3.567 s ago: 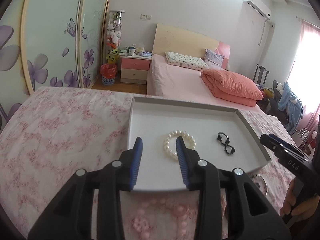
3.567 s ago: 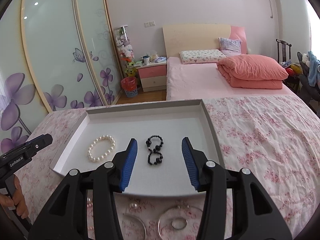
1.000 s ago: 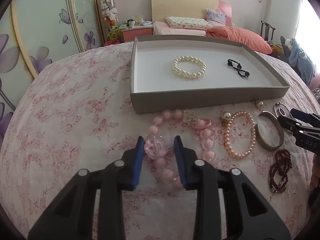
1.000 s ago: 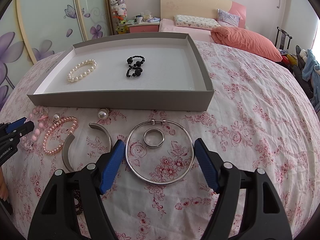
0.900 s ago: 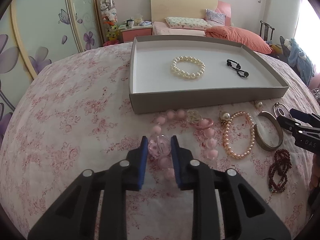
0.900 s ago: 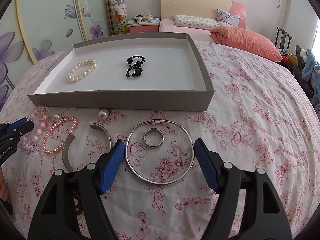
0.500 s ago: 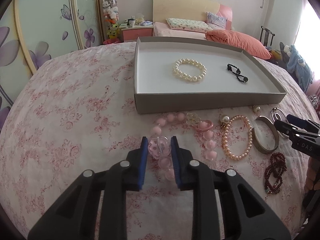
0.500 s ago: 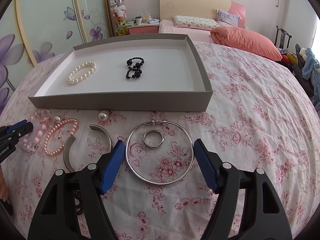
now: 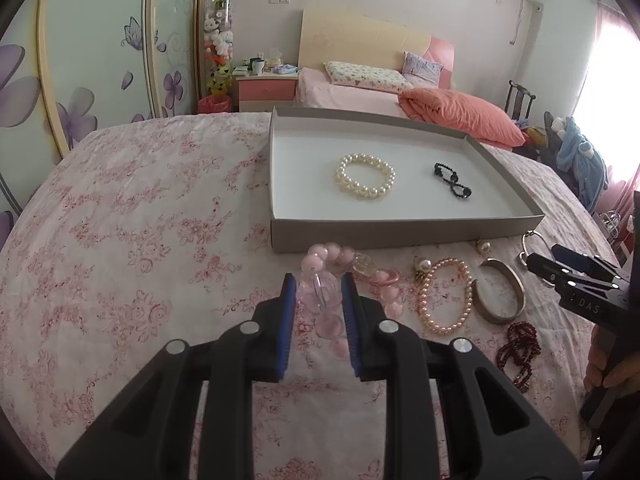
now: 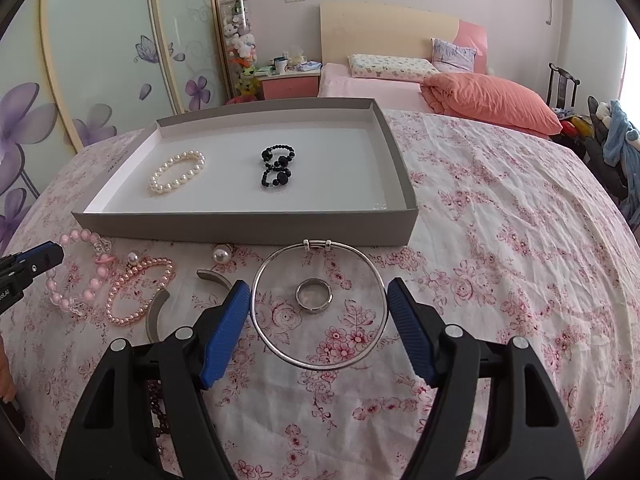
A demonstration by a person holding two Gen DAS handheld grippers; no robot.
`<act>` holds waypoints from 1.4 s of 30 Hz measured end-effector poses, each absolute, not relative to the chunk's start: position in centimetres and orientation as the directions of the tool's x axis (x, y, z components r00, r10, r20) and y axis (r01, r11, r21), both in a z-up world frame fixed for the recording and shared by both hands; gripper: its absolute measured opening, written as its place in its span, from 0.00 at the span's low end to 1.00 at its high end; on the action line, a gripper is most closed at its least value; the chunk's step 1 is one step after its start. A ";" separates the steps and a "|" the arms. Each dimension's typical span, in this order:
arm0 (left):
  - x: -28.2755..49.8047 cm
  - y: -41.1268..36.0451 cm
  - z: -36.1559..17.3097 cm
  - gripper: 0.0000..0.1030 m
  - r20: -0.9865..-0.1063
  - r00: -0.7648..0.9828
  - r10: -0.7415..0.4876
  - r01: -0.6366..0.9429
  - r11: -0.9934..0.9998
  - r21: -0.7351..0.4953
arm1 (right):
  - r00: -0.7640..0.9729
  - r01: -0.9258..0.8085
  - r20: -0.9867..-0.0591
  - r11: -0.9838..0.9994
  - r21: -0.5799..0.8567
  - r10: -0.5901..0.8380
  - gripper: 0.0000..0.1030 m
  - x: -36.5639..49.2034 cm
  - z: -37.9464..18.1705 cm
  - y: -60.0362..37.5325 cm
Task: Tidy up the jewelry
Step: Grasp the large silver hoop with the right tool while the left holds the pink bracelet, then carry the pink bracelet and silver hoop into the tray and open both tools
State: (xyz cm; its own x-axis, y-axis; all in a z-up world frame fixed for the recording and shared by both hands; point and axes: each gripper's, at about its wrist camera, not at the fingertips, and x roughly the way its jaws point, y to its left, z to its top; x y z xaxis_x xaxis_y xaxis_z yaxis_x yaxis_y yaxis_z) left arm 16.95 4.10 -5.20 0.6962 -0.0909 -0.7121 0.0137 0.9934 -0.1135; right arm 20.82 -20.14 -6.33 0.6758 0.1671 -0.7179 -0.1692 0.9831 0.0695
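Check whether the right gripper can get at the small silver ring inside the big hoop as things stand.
Probably yes. The right gripper is open, the small silver ring lies between its fingers with nothing covering it; only the big hoop surrounds it and might get nudged.

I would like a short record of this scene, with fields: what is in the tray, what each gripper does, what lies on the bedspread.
tray: white pearl bracelet; black bead bracelet
left gripper: shut on pink bead bracelet
right gripper: open, around silver hoop, not touching
bedspread: silver ring, silver cuff, pink pearl bracelet, dark red beads
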 end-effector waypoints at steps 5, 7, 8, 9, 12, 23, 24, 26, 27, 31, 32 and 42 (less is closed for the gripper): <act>16.4 4.1 -4.3 0.23 -0.682 0.722 -0.117 0.028 0.990 -0.140 | 0.688 -0.170 -0.705 0.983 0.075 0.173 0.69 20.6 -6.0 -20.3; 16.3 4.1 -3.9 0.23 -0.670 0.732 -0.127 0.034 0.988 -0.150 | 0.693 -0.170 -0.700 0.982 0.077 0.175 0.69 20.4 -5.8 -20.3; 16.2 4.0 -3.7 0.23 -0.665 0.735 -0.131 0.036 0.987 -0.154 | 0.696 -0.172 -0.696 0.982 0.078 0.176 0.69 20.4 -5.8 -20.3; 16.0 4.0 -3.5 0.23 -0.658 0.741 -0.135 0.040 0.987 -0.158 | 0.698 -0.172 -0.694 0.982 0.078 0.178 0.69 20.3 -5.7 -20.3; 15.9 3.9 -3.0 0.23 -0.641 0.753 -0.148 0.048 0.984 -0.170 | 0.706 -0.173 -0.684 0.981 0.082 0.182 0.69 20.0 -5.4 -20.3; 15.3 3.8 -1.9 0.23 -0.606 0.775 -0.178 0.062 0.976 -0.207 | 0.741 -0.190 -0.637 0.976 0.108 0.215 0.69 18.8 -4.0 -20.0; 15.2 3.8 -1.8 0.22 -0.605 0.776 -0.179 0.063 0.976 -0.208 | 0.744 -0.193 -0.631 0.975 0.112 0.220 0.69 18.7 -3.8 -19.9; 15.1 3.9 -1.7 0.23 -0.600 0.779 -0.183 0.065 0.975 -0.212 | 0.752 -0.195 -0.621 0.974 0.114 0.223 0.69 18.5 -3.5 -19.9; 15.0 3.8 -1.5 0.22 -0.597 0.781 -0.184 0.066 0.975 -0.214 | 0.757 -0.196 -0.613 0.974 0.115 0.224 0.69 18.3 -3.3 -19.8; 14.7 3.8 -1.0 0.23 -0.585 0.789 -0.189 0.071 0.973 -0.218 | 0.773 -0.203 -0.590 0.972 0.120 0.235 0.69 17.9 -2.5 -19.6; 14.7 3.8 -0.9 0.23 -0.582 0.791 -0.190 0.072 0.973 -0.219 | 0.777 -0.206 -0.584 0.971 0.121 0.237 0.69 17.8 -2.3 -19.6; 13.8 3.4 1.1 0.23 -0.539 0.820 -0.194 0.086 0.972 -0.220 | 0.836 -0.225 -0.489 0.968 0.110 0.250 0.69 16.4 0.2 -19.0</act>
State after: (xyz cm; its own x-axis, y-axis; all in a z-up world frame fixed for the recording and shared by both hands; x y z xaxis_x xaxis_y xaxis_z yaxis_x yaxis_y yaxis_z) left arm 13.83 3.40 1.11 0.8198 -0.1942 -0.5387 0.0857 0.9717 -0.2199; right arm 16.39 -19.02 0.25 0.8356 0.2497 -0.4893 -0.2250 0.9681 0.1098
